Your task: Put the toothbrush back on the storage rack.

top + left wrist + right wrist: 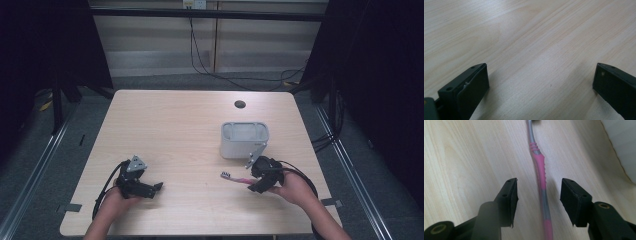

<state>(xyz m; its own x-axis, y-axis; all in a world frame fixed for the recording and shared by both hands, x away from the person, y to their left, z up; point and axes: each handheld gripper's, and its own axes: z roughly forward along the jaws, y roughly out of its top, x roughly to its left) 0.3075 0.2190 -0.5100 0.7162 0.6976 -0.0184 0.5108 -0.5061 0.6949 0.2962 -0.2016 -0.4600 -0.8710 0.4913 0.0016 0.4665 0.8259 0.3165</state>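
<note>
Toothbrush [540,173] lies flat on table [175,130], at 6 o'clock from grey holder [244,140] — light, stiff, likely slippery; right gripper [539,195] straddles its handle, jaws apart, gripping nothing — left gripper [540,82] wide, empty.

High view looks down over whole table [175,130]; gripper views skim the same tabletop close, right over toothbrush [541,177].
</note>
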